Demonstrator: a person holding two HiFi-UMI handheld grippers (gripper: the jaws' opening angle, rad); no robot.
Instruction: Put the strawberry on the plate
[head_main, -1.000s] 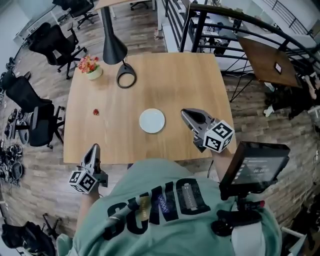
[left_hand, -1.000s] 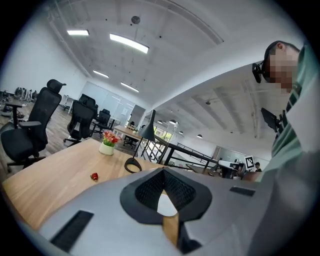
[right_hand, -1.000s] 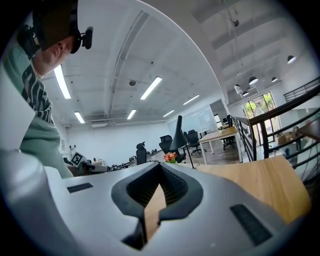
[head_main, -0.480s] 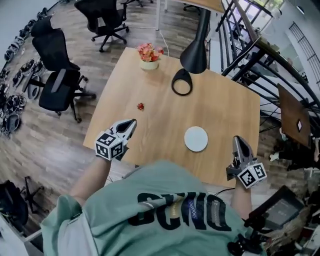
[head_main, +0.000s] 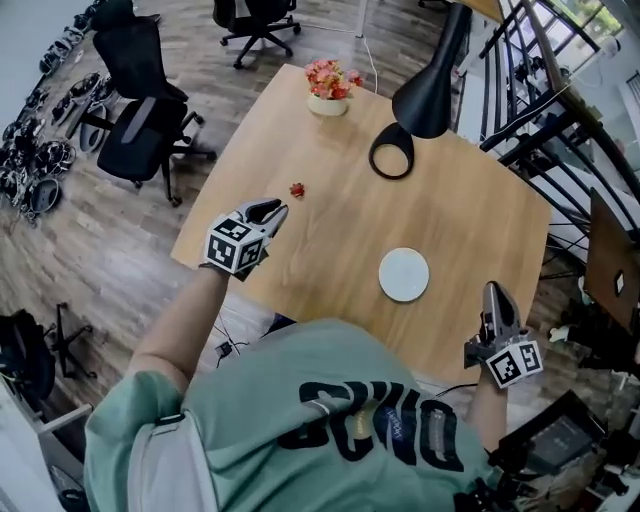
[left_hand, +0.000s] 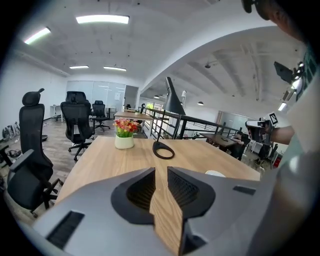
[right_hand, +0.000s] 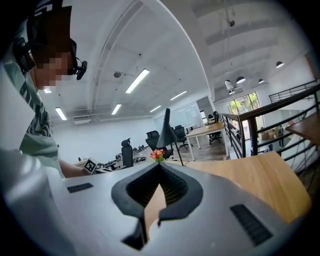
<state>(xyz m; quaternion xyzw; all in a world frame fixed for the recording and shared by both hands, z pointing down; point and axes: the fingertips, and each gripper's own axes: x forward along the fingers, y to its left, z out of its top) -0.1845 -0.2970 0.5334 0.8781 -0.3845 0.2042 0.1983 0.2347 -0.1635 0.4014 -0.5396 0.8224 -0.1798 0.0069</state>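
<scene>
A small red strawberry (head_main: 297, 189) lies on the wooden table (head_main: 470, 220), left of the middle. The white plate (head_main: 404, 274) sits empty near the front edge and shows as a pale sliver (left_hand: 215, 173) in the left gripper view. My left gripper (head_main: 271, 210) hovers just short of the strawberry, pointing at it. Its jaws are opening, with a narrow gap and nothing between them (left_hand: 161, 169). The strawberry is hidden in that view. My right gripper (head_main: 493, 293) is at the table's front right edge, right of the plate. It is shut and empty (right_hand: 159, 165).
A pot of flowers (head_main: 331, 81) stands at the far edge. A black lamp with a ring base (head_main: 391, 158) and a dark shade (head_main: 432, 95) stands to its right. Office chairs (head_main: 150, 125) are on the floor to the left. A metal railing (head_main: 560, 110) runs at the right.
The left gripper rose from below the table's near edge and came forward over the table close to the strawberry. The right gripper drew back from beside the plate to the front edge.
</scene>
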